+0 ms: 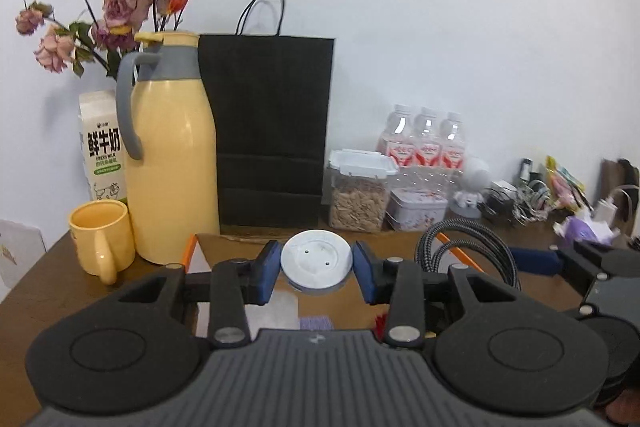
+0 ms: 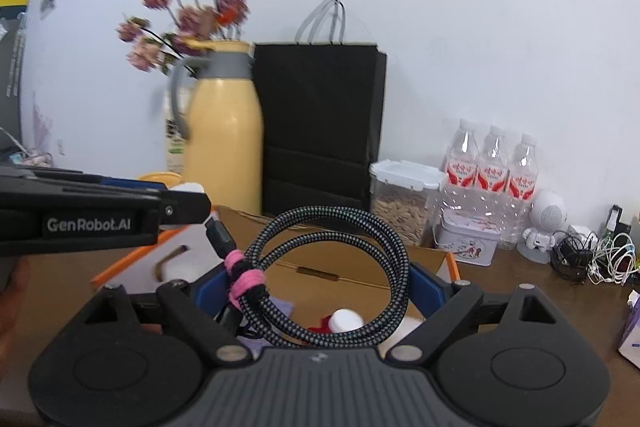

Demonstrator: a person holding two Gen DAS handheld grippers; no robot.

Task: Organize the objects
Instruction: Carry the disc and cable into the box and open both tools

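In the left wrist view my left gripper (image 1: 316, 263) is shut on a white round container (image 1: 316, 259), its flat lid facing the camera between the blue pads. In the right wrist view my right gripper (image 2: 316, 287) is shut on a coiled black-and-grey braided cable (image 2: 332, 267) bound with a pink tie (image 2: 244, 279); the coil spans the wide jaws. Both are held above an open cardboard box (image 2: 352, 267) with orange edges. The cable (image 1: 468, 251) and right gripper (image 1: 540, 261) show at the right of the left wrist view. The left gripper (image 2: 176, 205) enters the right wrist view from the left.
Along the wall stand a yellow thermos (image 1: 172, 155), yellow mug (image 1: 102, 237), milk carton (image 1: 102, 147), dried flowers (image 1: 108, 3), black paper bag (image 1: 272, 131), grain jar (image 1: 360, 191), three water bottles (image 1: 424, 147), a tin (image 1: 416, 213) and tangled chargers (image 2: 592, 255). Small items lie inside the box.
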